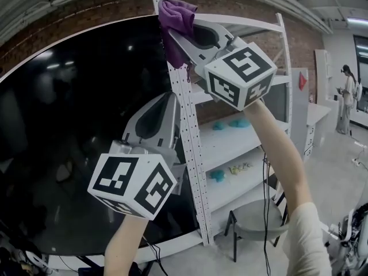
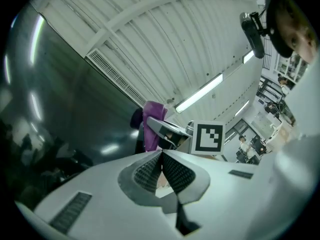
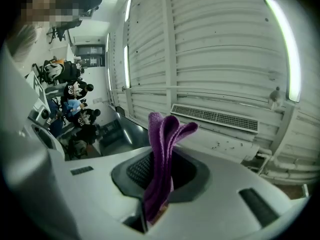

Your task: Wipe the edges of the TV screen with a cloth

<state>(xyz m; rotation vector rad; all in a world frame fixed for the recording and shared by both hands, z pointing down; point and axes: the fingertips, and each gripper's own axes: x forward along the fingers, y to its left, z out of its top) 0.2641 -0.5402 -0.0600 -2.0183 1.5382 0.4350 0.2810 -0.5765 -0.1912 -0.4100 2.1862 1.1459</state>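
The right tool (image 1: 183,39) is clamped on a purple cloth (image 1: 175,13), which is held up at the top right corner of the TV screen (image 1: 75,125). The left tool (image 1: 167,102) is held lower by the screen's right edge, its jaws brought together on nothing. A white shelving rack (image 1: 241,142) is seen just behind

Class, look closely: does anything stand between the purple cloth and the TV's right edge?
Nothing visible does. The cloth, clamped in the right gripper, sits at the TV's top right corner. The shelf post stands just beside that edge; the shut left gripper is lower down.
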